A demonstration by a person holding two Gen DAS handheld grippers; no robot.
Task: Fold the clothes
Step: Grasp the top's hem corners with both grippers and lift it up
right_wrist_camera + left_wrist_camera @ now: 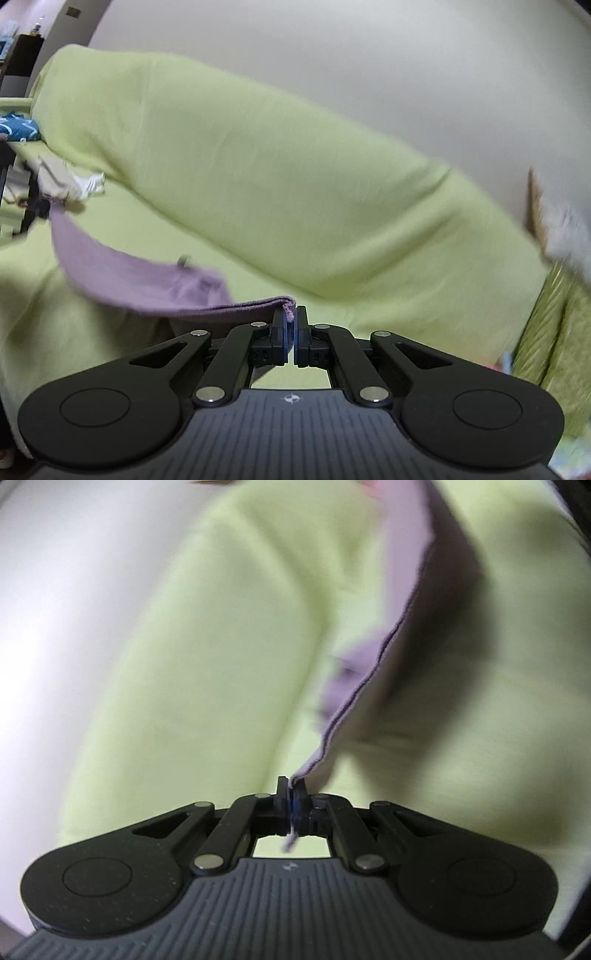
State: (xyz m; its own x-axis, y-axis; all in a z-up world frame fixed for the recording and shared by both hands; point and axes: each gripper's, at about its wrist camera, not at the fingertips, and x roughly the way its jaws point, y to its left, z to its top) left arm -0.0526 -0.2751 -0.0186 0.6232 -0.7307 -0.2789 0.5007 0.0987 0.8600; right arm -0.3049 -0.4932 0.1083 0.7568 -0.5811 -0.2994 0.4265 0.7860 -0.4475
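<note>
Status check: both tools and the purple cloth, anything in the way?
Left tool shut on purple cloth edge. Right tool shut on its other corner. Cloth hangs between them over green sofa cover. Nothing seen in the way.

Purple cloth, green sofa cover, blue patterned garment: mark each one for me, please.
purple cloth (147,284), right wrist view, on its sagging middle.
green sofa cover (258,166), right wrist view, on the draped backrest.
blue patterned garment (18,129), right wrist view, on the bundle at the left edge.
</note>
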